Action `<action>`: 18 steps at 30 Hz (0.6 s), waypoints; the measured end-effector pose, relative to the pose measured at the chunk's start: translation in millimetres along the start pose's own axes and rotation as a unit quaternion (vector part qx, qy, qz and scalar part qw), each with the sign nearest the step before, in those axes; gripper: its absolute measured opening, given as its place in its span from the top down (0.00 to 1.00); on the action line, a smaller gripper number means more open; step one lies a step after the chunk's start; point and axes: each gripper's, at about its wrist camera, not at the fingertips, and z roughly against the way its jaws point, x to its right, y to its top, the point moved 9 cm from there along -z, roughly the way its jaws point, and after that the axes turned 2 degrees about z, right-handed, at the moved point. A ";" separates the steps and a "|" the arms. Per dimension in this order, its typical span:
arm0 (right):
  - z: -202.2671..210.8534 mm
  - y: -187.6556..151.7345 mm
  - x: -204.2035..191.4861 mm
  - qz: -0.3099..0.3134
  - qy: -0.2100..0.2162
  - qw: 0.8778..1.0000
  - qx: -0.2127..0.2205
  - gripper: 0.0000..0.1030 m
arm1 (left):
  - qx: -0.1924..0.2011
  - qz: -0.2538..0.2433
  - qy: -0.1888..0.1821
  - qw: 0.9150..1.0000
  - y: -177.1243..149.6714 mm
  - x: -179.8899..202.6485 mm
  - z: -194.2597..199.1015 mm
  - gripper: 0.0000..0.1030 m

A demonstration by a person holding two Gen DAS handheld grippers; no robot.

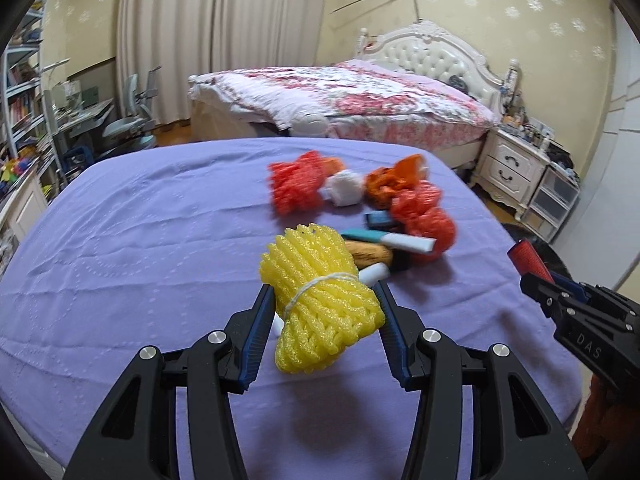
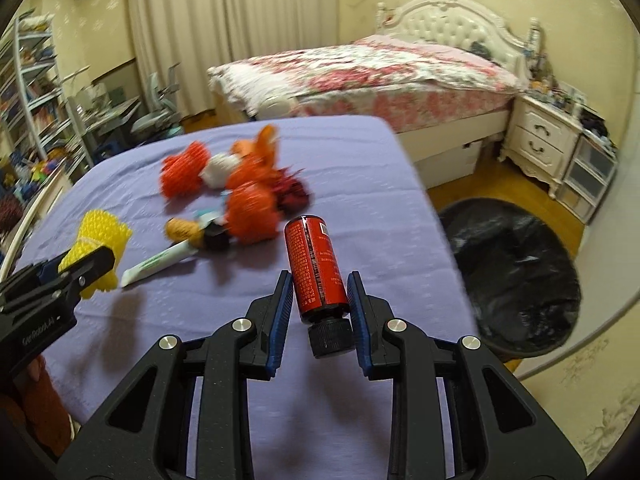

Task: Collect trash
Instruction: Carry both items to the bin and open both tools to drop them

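With the left tongs [image 1: 326, 300] clamping the yellow foam-net bundle [image 1: 320, 300] and the right tongs [image 2: 320, 300] gripping the red black-capped bottle [image 2: 316, 268], carry both steadily over the black-lined round bin [image 2: 516, 276] before letting go.

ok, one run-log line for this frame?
left gripper: shut on yellow foam net | right gripper: shut on red bottle | black-lined bin: right of table
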 end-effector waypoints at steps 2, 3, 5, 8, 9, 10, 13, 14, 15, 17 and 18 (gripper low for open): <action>2.5 4.3 22.4 -0.013 -0.022 1.000 0.008 0.73 | 0.004 -0.013 -0.015 1.000 5.7 21.9 -4.6 0.51; 3.5 5.5 35.1 -0.021 -0.034 0.999 0.011 0.73 | 0.005 -0.017 -0.020 1.000 7.4 30.9 -6.8 0.51; 5.2 7.3 61.0 -0.040 -0.054 0.998 0.017 0.73 | 0.005 -0.027 -0.037 0.999 12.7 53.7 -13.4 0.51; 6.2 8.6 94.8 -0.062 -0.083 0.994 0.025 0.73 | 0.011 -0.045 -0.058 0.997 20.2 86.2 -20.9 0.51; 5.8 9.1 103.5 -0.066 -0.092 0.993 0.027 0.73 | 0.012 -0.050 -0.063 0.997 21.5 94.9 -23.5 0.51; 4.5 9.4 113.4 -0.071 -0.102 0.992 0.028 0.73 | 0.013 -0.056 -0.069 0.996 23.0 104.7 -26.2 0.51; 0.9 8.5 140.8 -0.090 -0.118 0.988 0.029 0.73 | 0.010 -0.073 -0.083 0.994 28.0 136.0 -39.4 0.51; -0.7 7.1 147.5 -0.095 -0.123 0.987 0.028 0.73 | 0.008 -0.080 -0.089 0.993 29.1 148.3 -45.4 0.51; -3.2 6.5 155.7 -0.100 -0.129 0.986 0.027 0.73 | 0.006 -0.084 -0.092 0.992 30.1 156.9 -49.9 0.51; -7.5 5.8 167.8 -0.110 -0.136 0.984 0.026 0.73 | 0.002 -0.095 -0.099 0.990 31.9 176.0 -59.7 0.51; -10.3 5.2 175.0 -0.116 -0.139 0.983 0.026 0.73 | 0.001 -0.100 -0.101 0.990 33.2 183.7 -63.7 0.51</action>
